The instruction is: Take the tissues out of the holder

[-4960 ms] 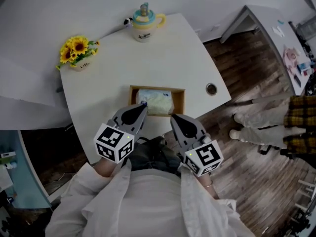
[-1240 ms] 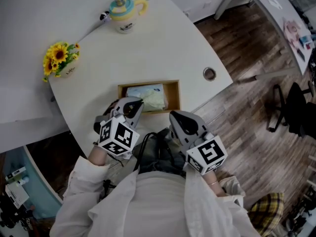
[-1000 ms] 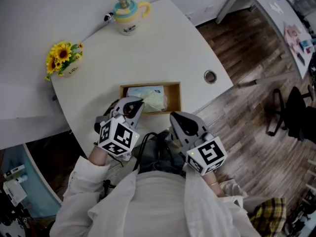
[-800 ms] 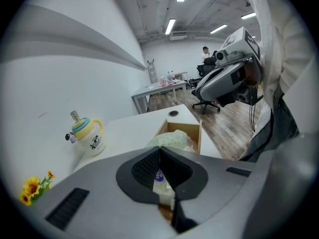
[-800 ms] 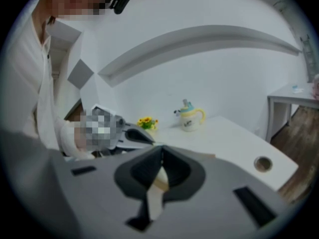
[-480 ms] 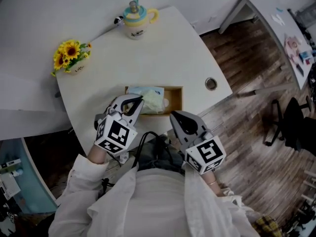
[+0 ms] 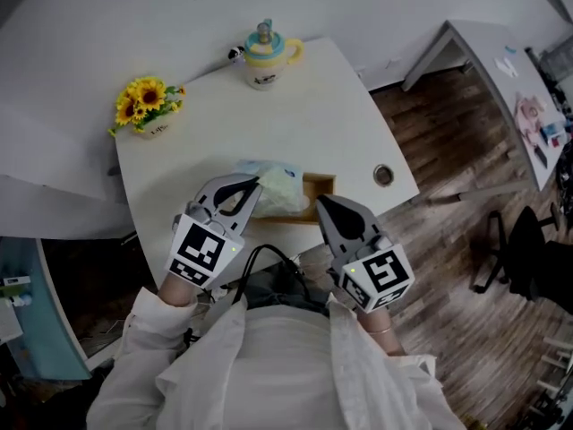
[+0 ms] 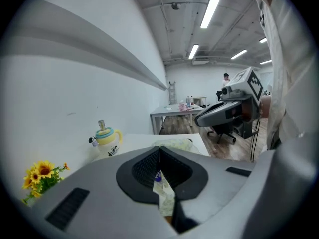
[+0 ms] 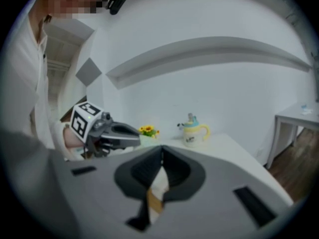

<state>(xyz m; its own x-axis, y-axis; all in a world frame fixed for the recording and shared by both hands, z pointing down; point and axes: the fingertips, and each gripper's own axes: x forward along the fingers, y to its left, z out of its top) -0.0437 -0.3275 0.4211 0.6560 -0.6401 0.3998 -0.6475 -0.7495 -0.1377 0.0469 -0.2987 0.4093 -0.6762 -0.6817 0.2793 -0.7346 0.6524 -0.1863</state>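
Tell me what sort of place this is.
Likely an office or a lab workroom: plain white desks, an office chair on a wood floor, and strip lights on a bare ceiling.

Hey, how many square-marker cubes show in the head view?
2. One cube rides the left gripper, which grips the tissue pack; the other rides the right gripper at the wooden holder. None seems hidden.

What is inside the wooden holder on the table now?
The holder shows only bare wood at its right end. The tissue pack, pinched in the shut jaws of the left gripper, hangs over the rest, so anything there is hidden.
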